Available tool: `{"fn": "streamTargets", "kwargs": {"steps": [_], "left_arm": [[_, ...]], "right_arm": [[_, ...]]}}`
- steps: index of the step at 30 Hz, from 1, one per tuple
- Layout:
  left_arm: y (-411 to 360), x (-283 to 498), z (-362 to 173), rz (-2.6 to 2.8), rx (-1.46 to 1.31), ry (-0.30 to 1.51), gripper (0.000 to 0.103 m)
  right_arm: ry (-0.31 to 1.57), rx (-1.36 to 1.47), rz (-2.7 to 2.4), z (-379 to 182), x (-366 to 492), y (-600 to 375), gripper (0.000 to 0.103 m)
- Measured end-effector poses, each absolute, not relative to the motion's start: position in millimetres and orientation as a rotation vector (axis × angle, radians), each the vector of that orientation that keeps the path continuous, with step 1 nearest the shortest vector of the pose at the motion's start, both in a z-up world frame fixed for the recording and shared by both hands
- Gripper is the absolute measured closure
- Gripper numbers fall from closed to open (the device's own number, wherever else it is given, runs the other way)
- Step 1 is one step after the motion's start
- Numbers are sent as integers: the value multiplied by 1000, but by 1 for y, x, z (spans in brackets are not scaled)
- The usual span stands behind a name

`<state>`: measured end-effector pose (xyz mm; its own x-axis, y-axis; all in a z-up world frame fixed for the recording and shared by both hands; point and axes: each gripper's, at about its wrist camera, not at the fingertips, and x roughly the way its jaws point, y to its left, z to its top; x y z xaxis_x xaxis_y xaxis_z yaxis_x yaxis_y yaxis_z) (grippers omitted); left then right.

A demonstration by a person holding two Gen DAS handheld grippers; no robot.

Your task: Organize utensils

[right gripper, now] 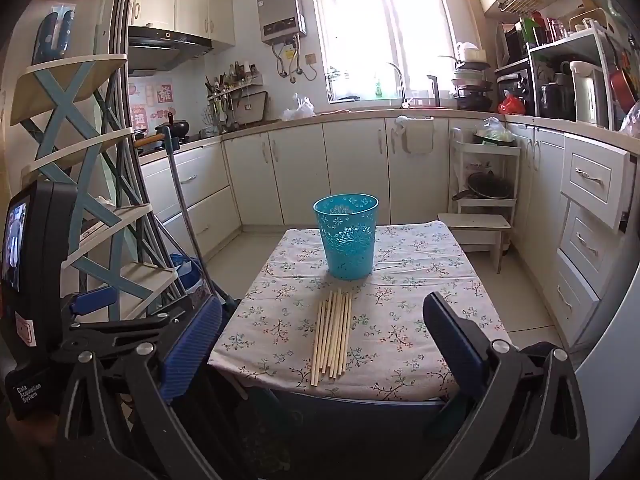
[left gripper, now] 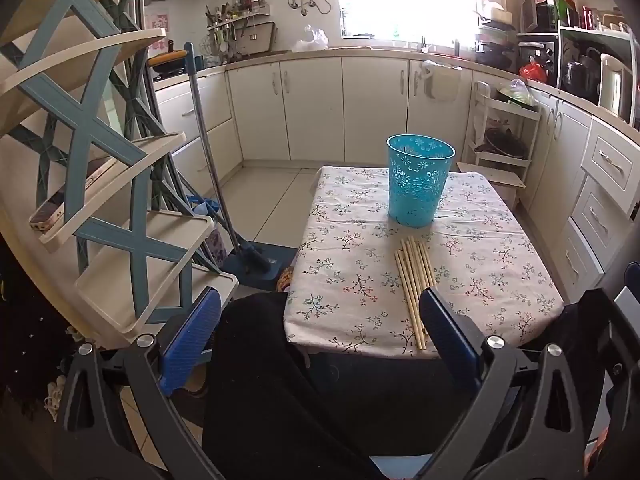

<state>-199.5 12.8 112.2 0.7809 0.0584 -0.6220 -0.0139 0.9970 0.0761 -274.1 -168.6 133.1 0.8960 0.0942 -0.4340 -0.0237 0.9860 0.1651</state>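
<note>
Chopsticks [right gripper: 332, 334] lie bundled on the counter [right gripper: 404, 320], just before the blue basket [right gripper: 347, 236], long axis running away from both claws. Right claw [right gripper: 320, 344] and left claw [left gripper: 316, 332] both spread, empty. Right claw looks better centred on the bundle.

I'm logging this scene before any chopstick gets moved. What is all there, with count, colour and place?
chopsticks: about ten, pale wood, lying loose side by side on the near half of the table
holder cup: one, turquoise, perforated, upright beyond the chopsticks
table: one, floral white cloth, centre
shelf rack: one, blue and cream, left
mop: one, blue, left of the table
cabinets: cream, along far wall
left gripper: open, empty, blue pads
right gripper: open, empty
</note>
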Motion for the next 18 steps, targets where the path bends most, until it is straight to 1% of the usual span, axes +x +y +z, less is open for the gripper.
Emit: {"fn": "streamTargets", "kwargs": {"steps": [14, 18], "left_arm": [[12, -204, 117, 26, 59, 670, 8], [12, -203, 117, 28, 59, 673, 8]], "right_arm": [[459, 168, 63, 137, -276, -175, 6], [454, 158, 58, 129, -273, -167, 6]]}}
